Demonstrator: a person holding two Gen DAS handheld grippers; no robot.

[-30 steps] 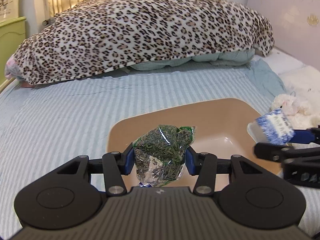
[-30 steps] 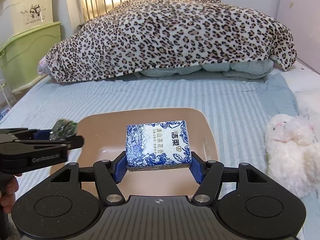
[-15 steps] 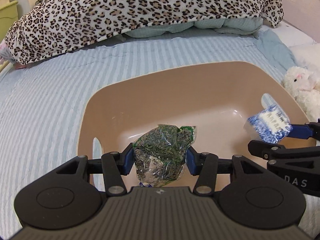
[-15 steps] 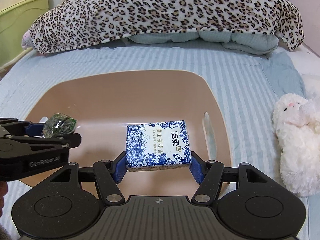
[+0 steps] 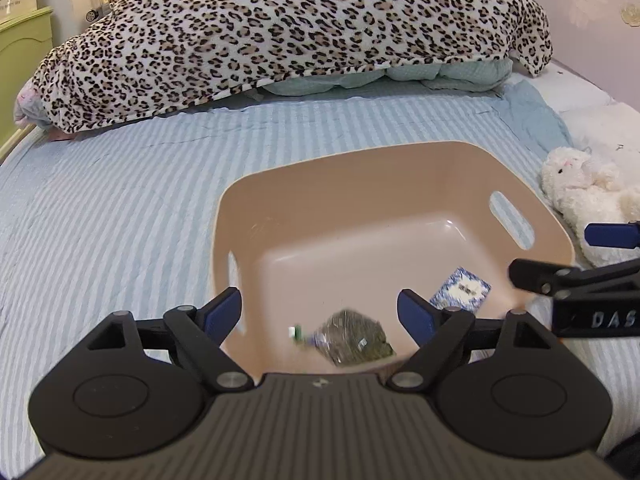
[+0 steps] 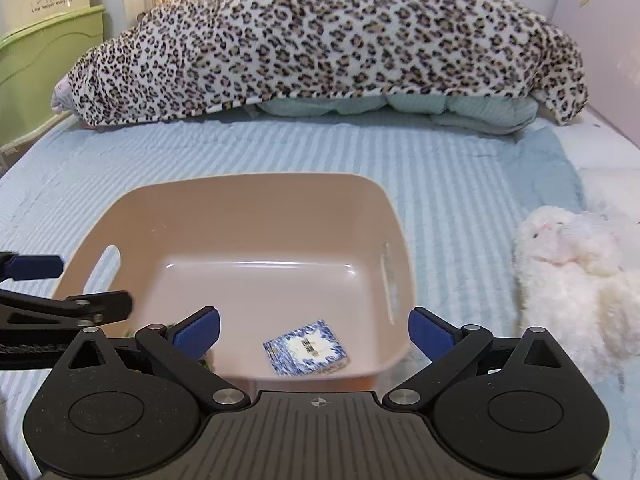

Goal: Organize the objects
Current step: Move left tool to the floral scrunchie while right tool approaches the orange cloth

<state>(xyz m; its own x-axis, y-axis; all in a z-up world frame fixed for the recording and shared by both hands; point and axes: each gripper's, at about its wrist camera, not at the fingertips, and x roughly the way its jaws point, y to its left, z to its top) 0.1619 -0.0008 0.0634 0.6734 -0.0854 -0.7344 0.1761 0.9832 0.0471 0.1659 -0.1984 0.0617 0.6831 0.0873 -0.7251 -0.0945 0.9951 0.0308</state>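
Left gripper [image 5: 320,312], seen from its own wrist camera: the two blue-padded fingers stand wide apart above the near edge of a tan plastic bin [image 5: 400,176] and grip nothing. Between them and below, on the bin floor, lies a clear bag of dried green leaves [image 5: 354,338], blurred, so that its exact pose cannot be told. Just to the right of the bag, also on the floor and near the right wall, lies a blue-and-white tissue pack [image 5: 460,290], tilted.

Right gripper [image 6: 314,328], seen from its own wrist camera: the fingers are likewise spread wide and empty, held over the near rim of the bin [image 6: 256,188]. The tissue pack [image 6: 306,347] lies between them on the bin floor, close to the near wall, its printed face up. The bag of leaves is almost wholly hidden here behind the left finger.

Surroundings: the bin rests on a bed with a pale blue striped sheet [image 5: 120,200]. A white plush toy [image 6: 572,272] lies on the sheet just right of the bin. A leopard-print blanket [image 5: 300,20] is heaped at the far end of the bed, over a pale green quilt [image 6: 440,106].
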